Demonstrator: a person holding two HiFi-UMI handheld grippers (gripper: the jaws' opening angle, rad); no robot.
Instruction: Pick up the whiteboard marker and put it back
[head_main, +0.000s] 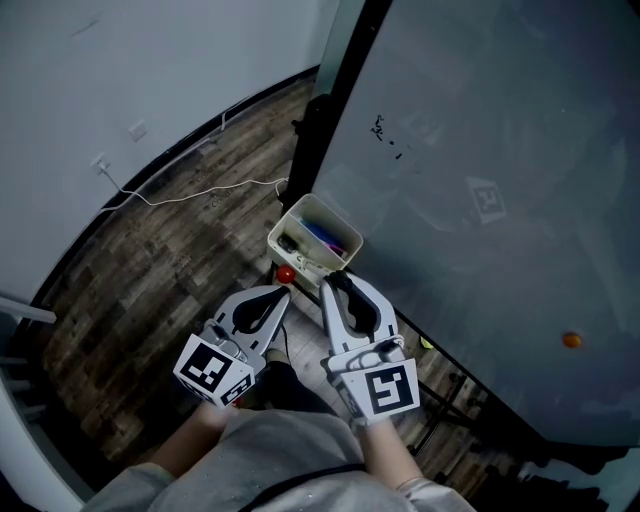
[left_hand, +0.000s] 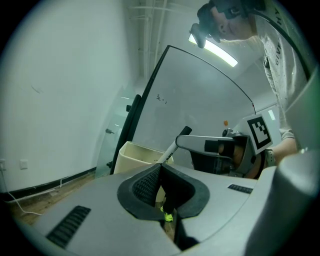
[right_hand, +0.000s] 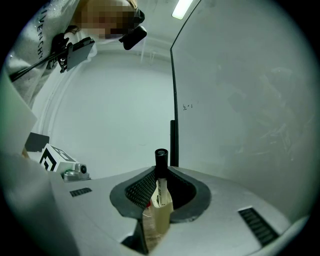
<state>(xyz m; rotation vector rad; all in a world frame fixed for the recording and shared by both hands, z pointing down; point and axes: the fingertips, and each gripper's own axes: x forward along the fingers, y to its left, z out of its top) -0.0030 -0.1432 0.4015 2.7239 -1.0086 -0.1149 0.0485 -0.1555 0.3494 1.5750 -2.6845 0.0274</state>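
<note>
shirt (right_hand: 42, 40) print "IVENCH", marker (right_hand: 160, 177) lbl illegible

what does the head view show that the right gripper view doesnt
Only the head view: the white cable trailing over the dark wooden floor, and a small orange dot on the grey whiteboard. Only the right gripper view: the white whiteboard marker with a black cap clamped in the right gripper, plus a ceiling light strip. Both: the whiteboard, its small black scribble, and the left gripper.
</note>
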